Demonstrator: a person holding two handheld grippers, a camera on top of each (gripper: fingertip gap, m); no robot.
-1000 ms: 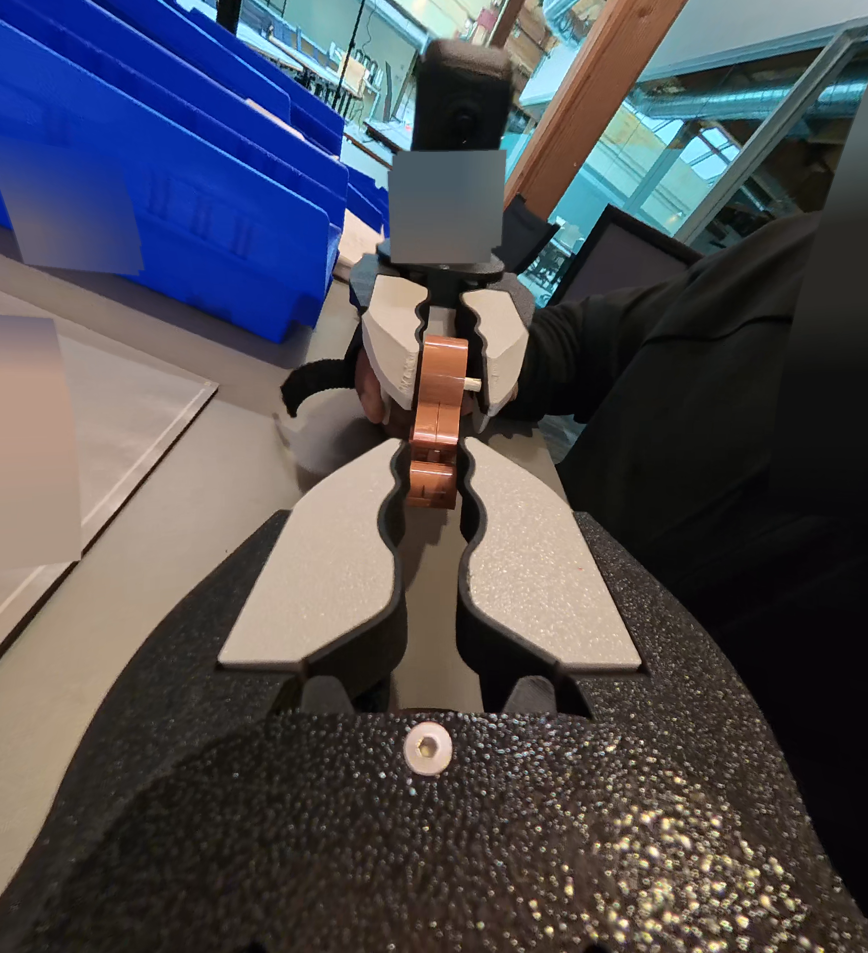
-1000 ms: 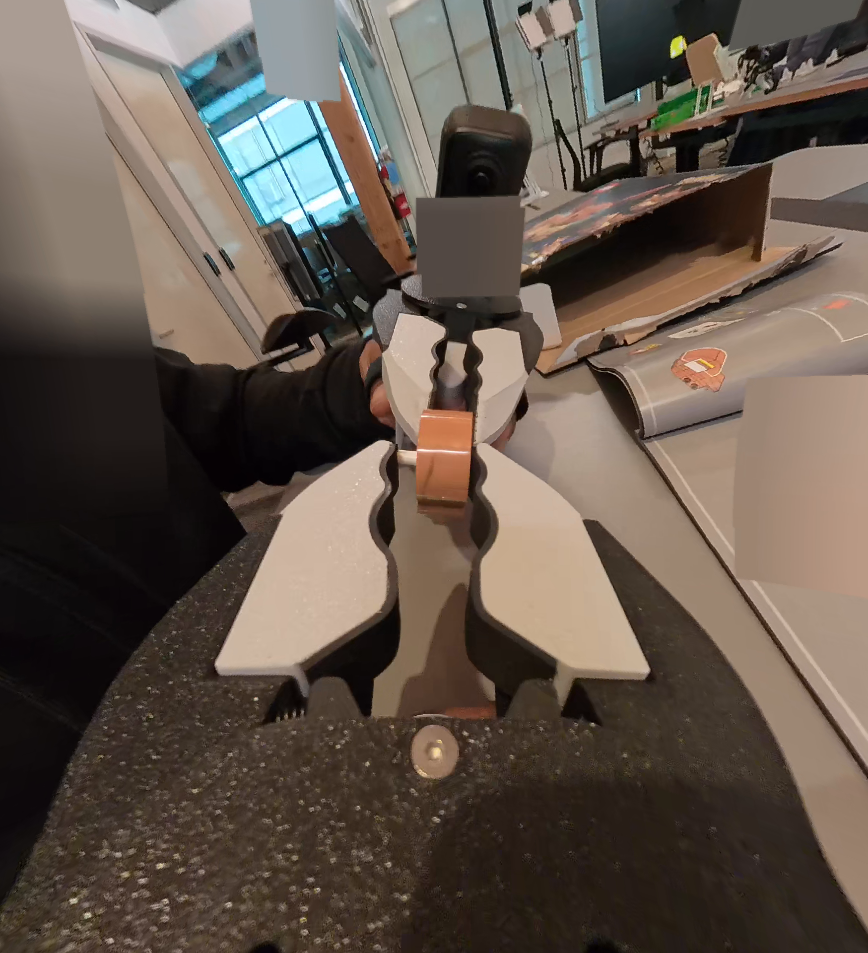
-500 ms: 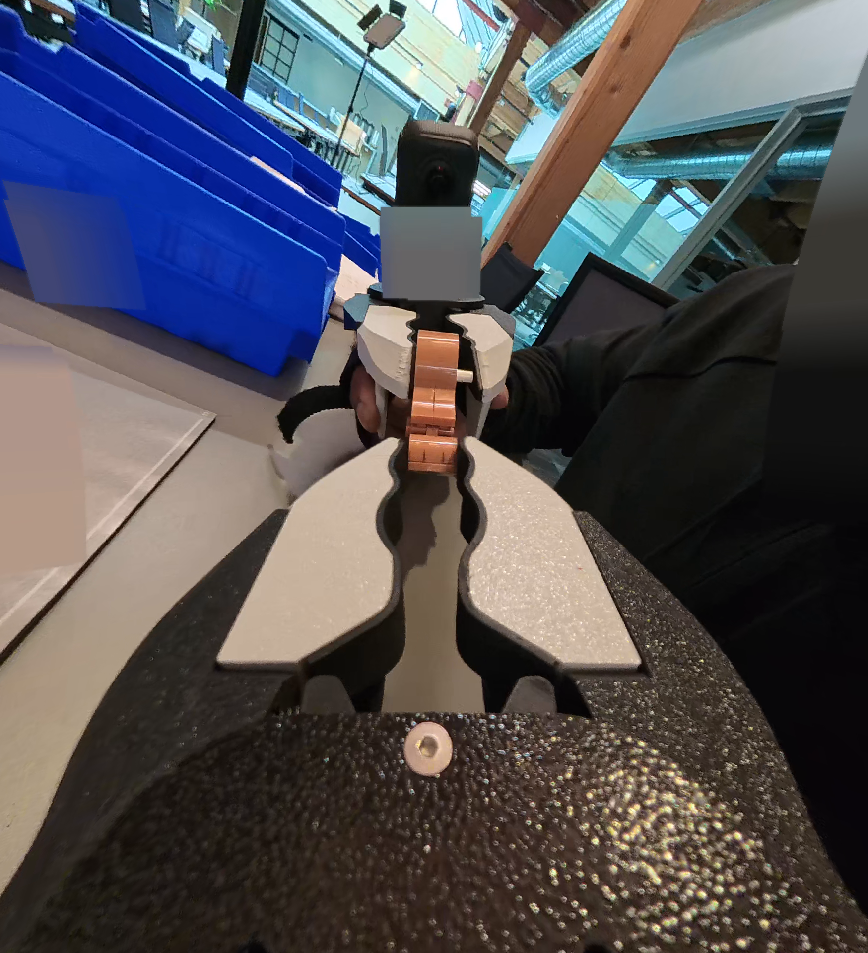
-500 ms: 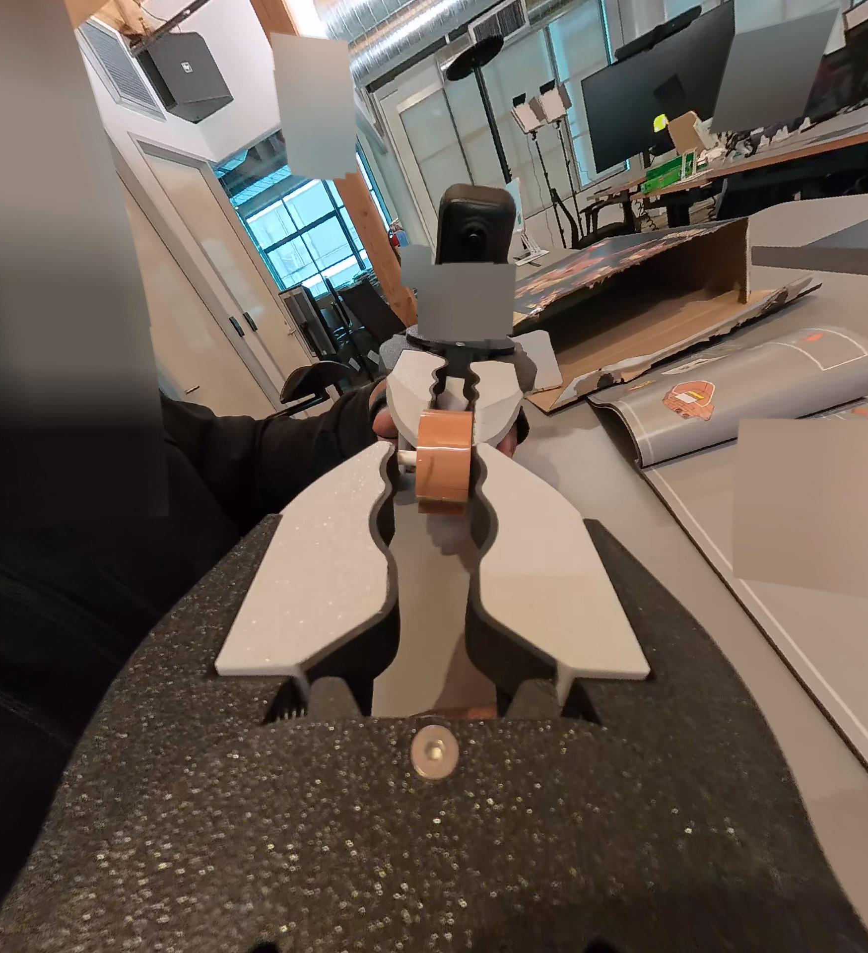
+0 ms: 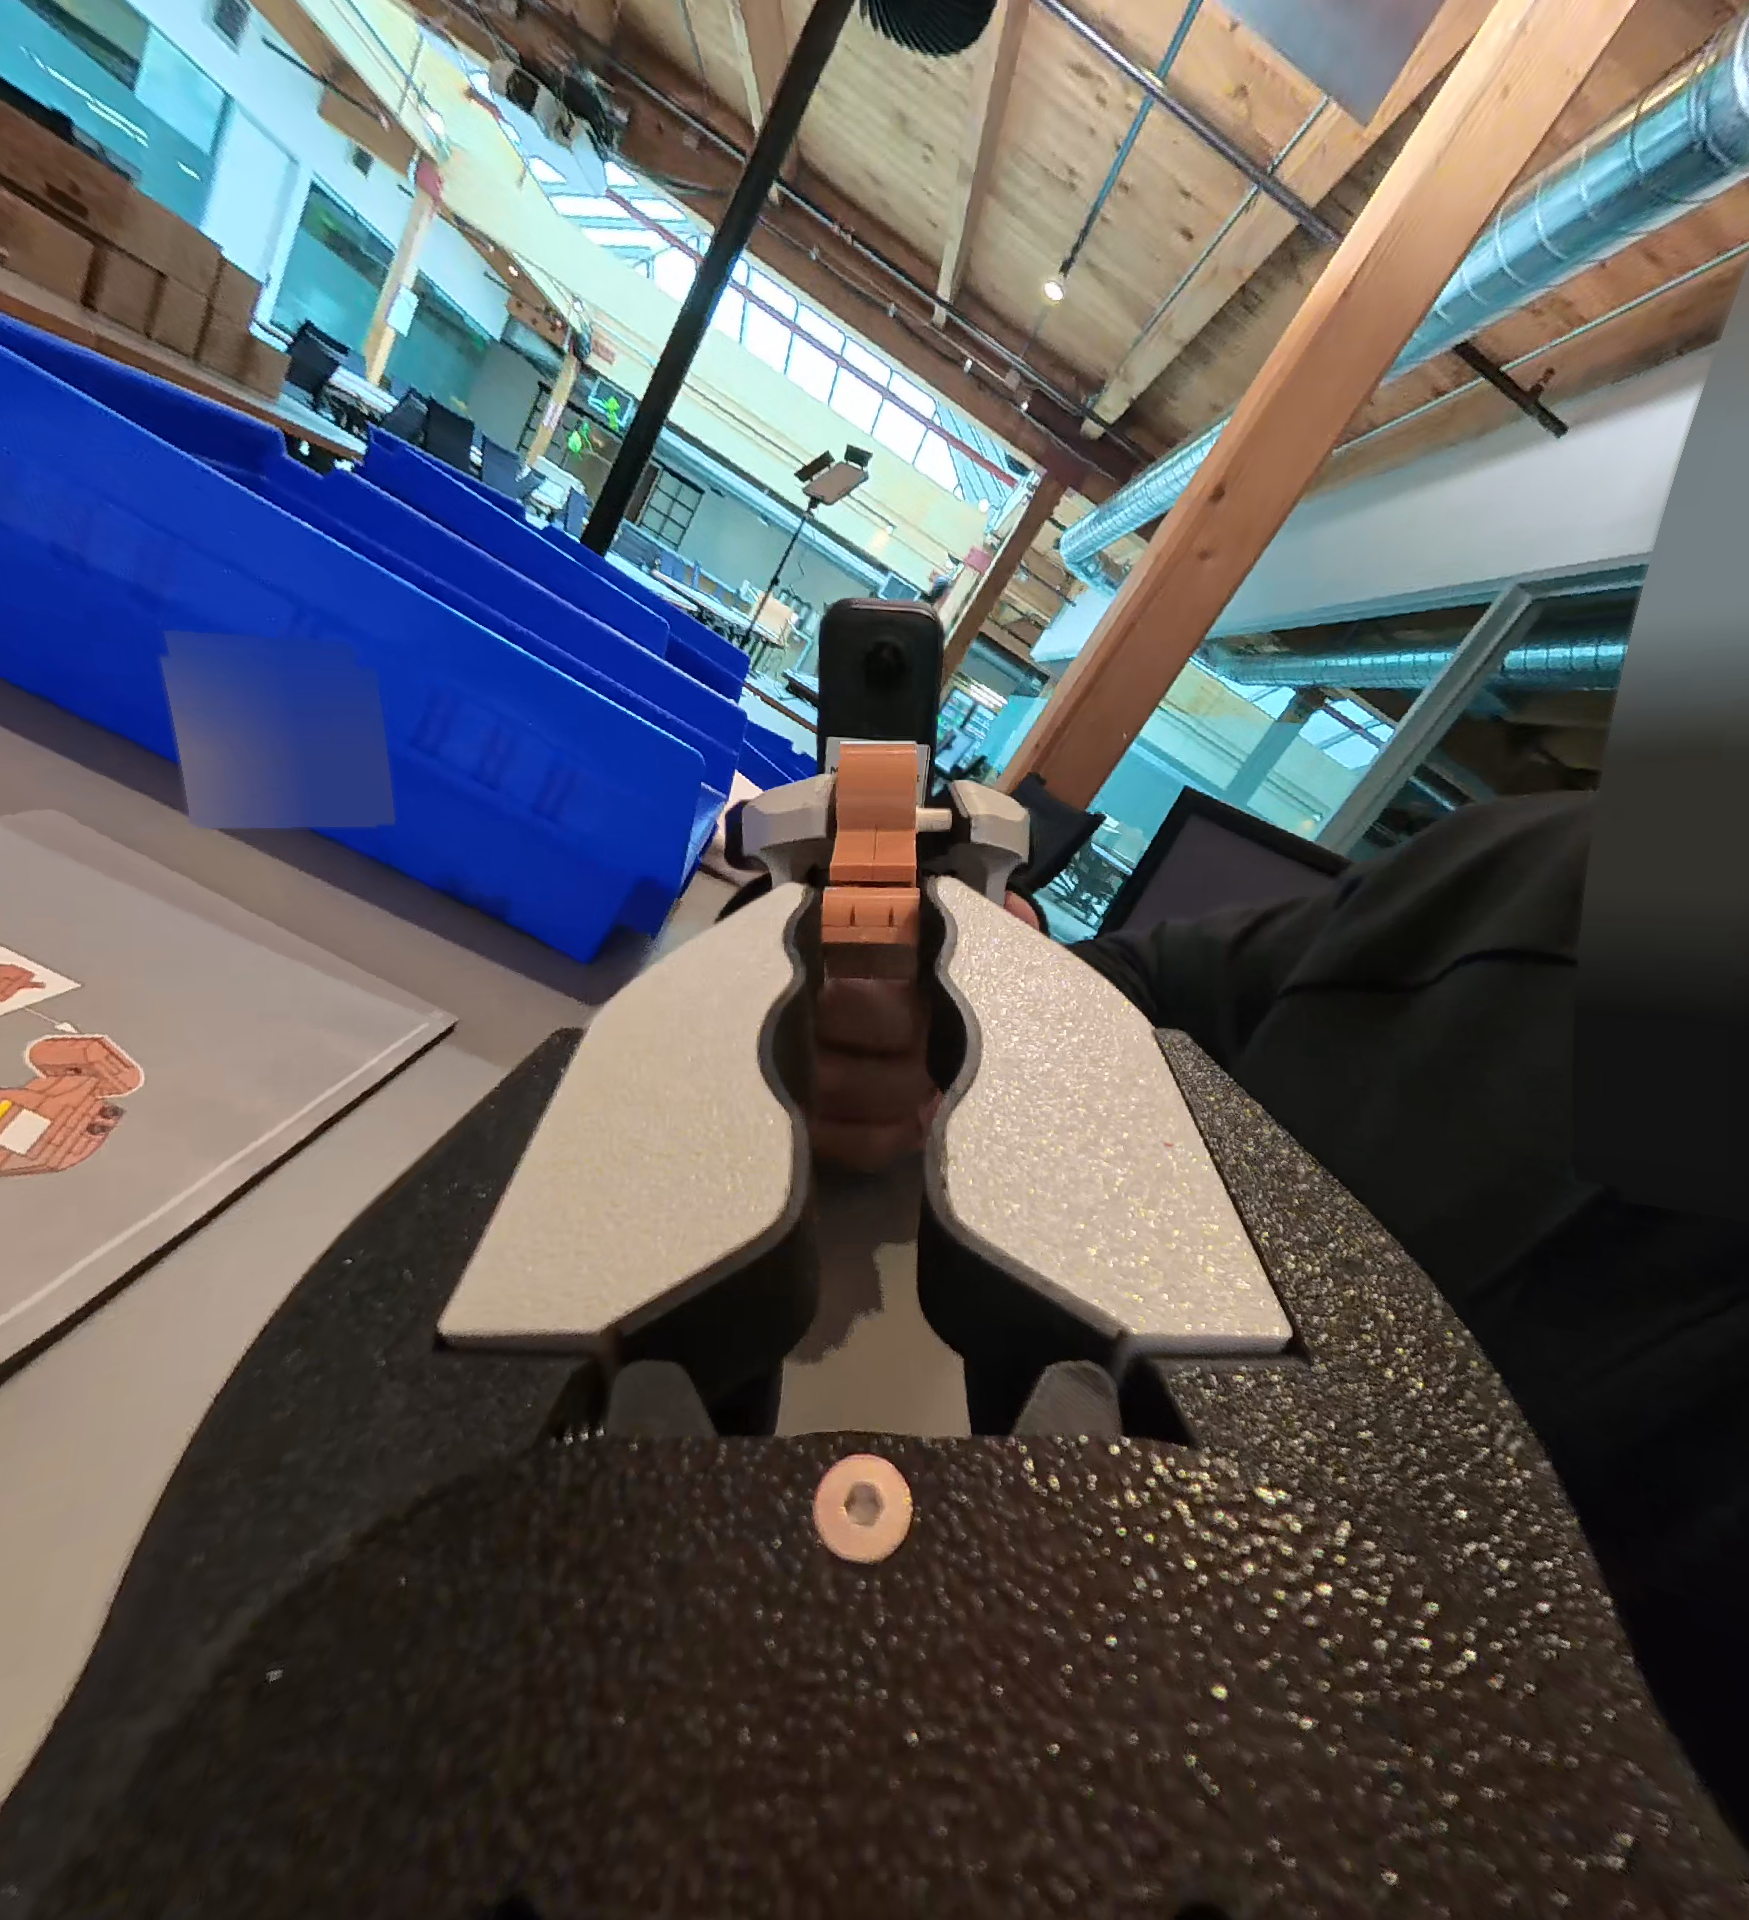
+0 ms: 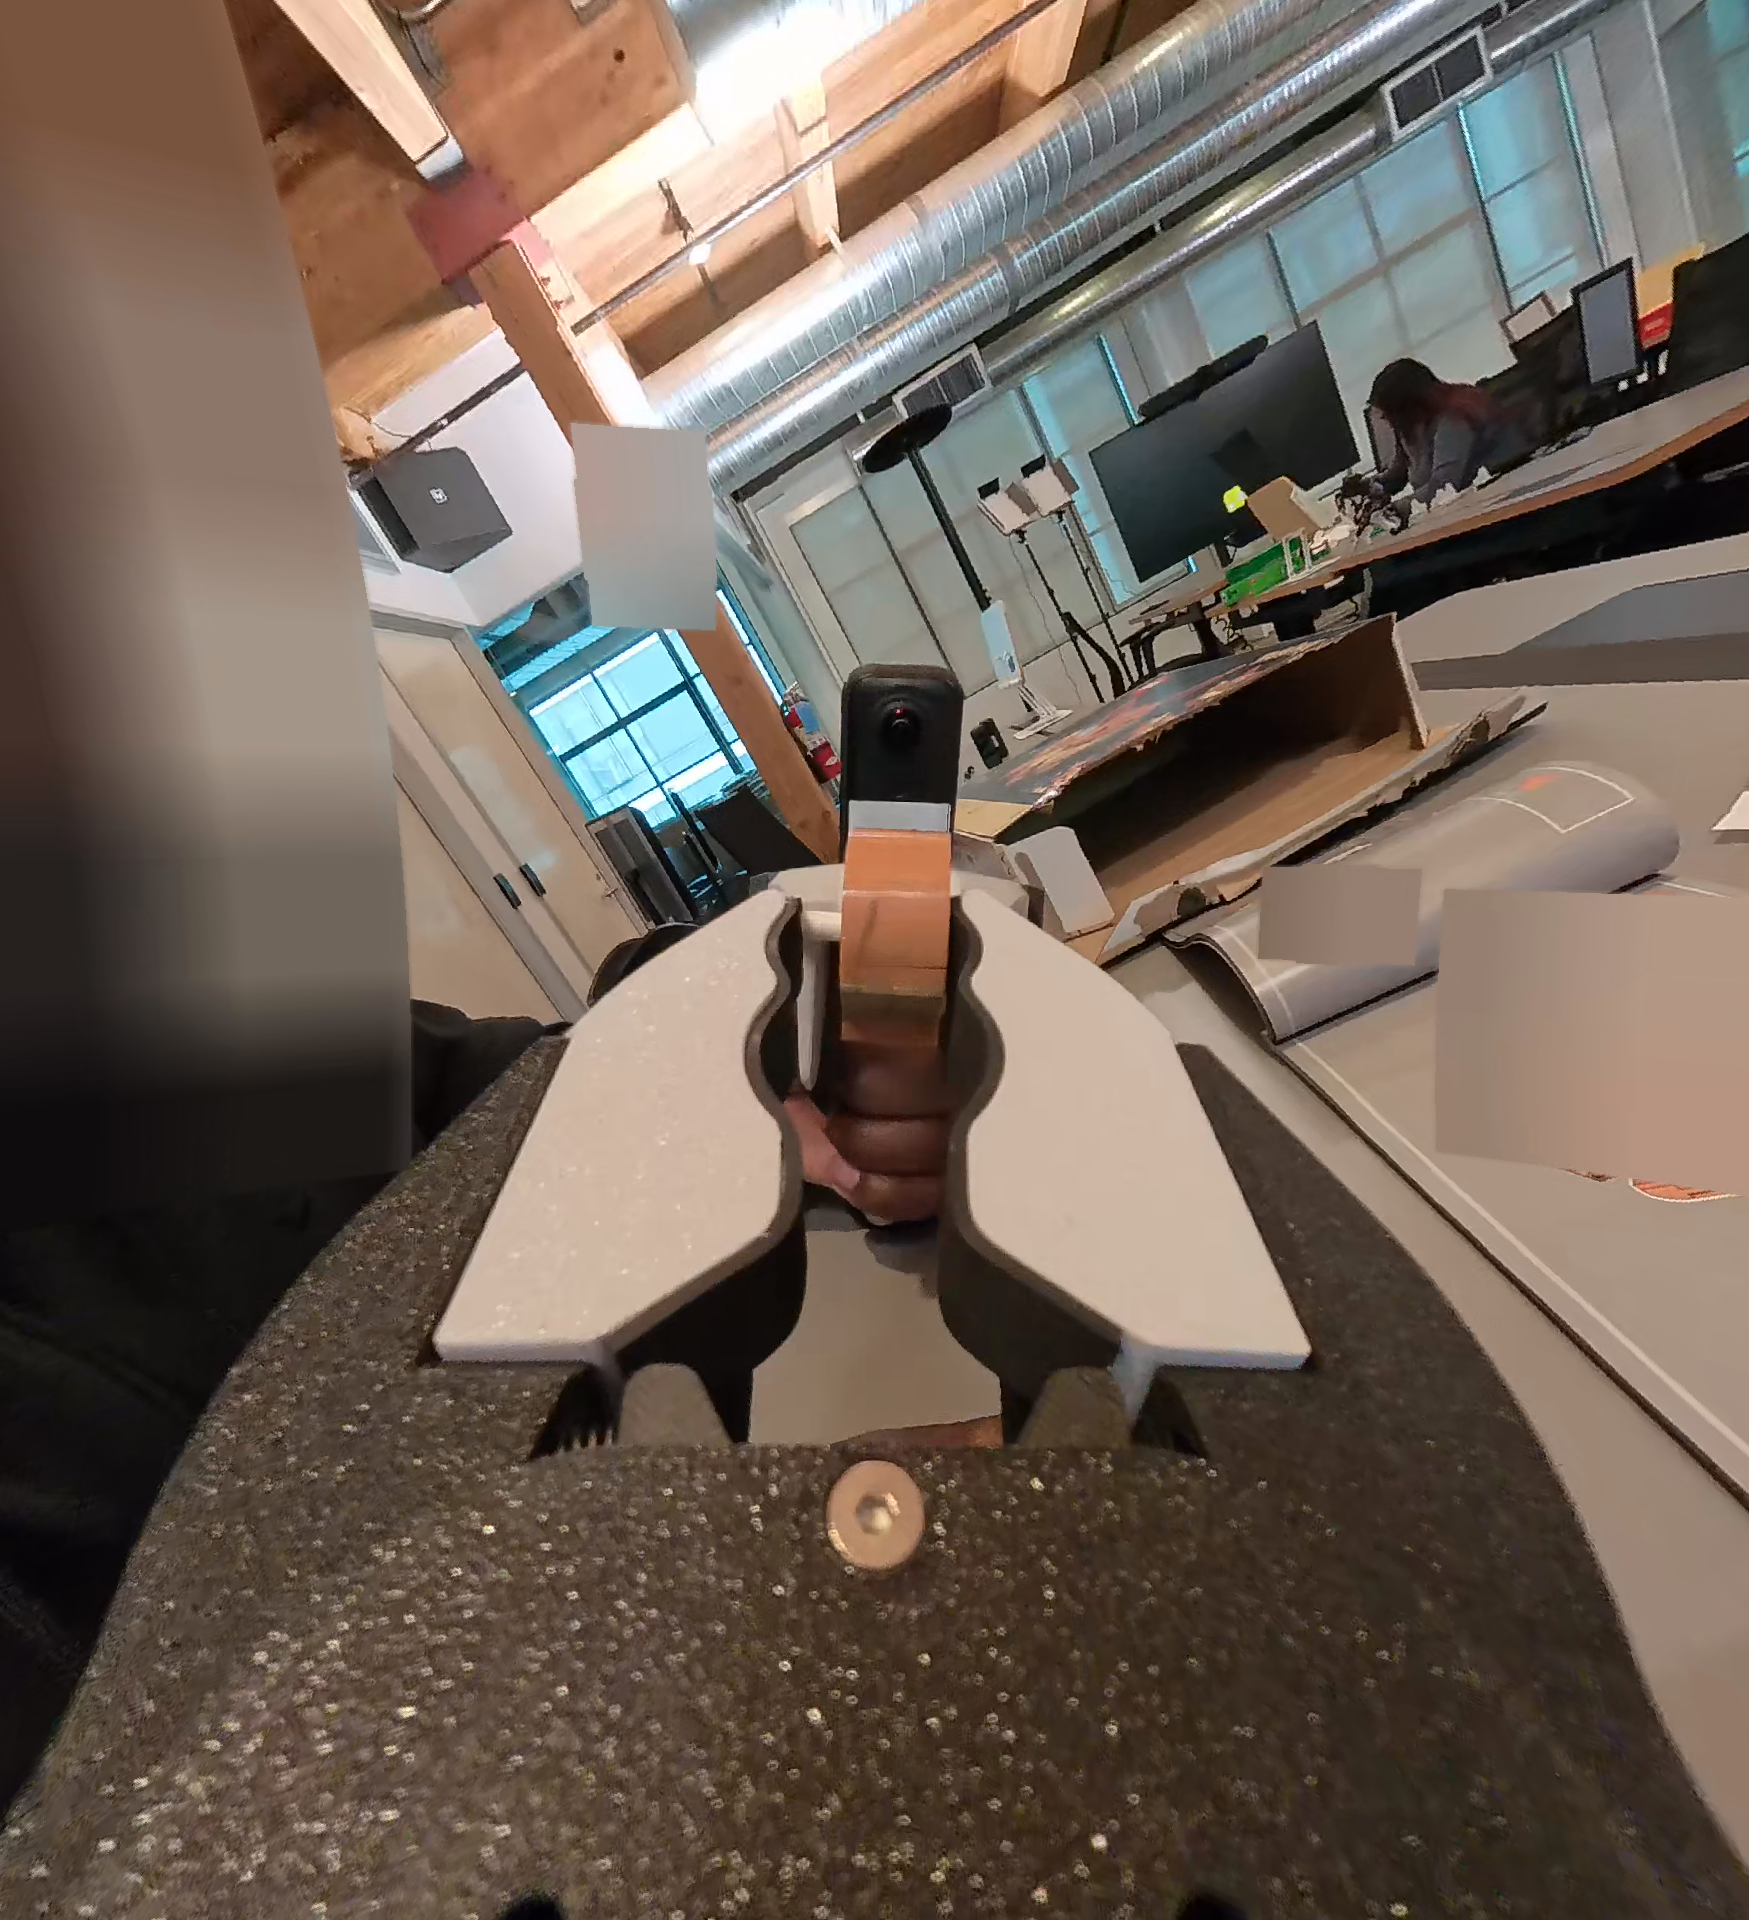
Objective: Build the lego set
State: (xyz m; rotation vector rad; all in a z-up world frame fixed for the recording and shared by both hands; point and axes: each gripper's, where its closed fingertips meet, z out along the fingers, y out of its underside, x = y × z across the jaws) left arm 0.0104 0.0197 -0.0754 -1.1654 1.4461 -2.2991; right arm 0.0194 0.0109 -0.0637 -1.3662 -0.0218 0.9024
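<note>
Grippers: 2, facing each other tip to tip: left gripper (image 5: 870, 914), right gripper (image 6: 875, 935).
Brown brick assembly (image 5: 872, 831): 1, clamped between both grippers; white pin (image 5: 932, 818): 1, sticking from its side.
Cameras (image 6: 899, 743): 1 atop each gripper, 2 in all.
Blue bins (image 5: 350, 644): at least 3, in row left of brick assembly, beyond instruction sheet (image 5: 122, 1049) (1).
Booklet (image 6: 1452, 883): 1, right of brick assembly.
Torn cardboard box (image 6: 1254, 748): 1, behind booklet.
Large monitor (image 6: 1223, 457): 1, behind box.
</note>
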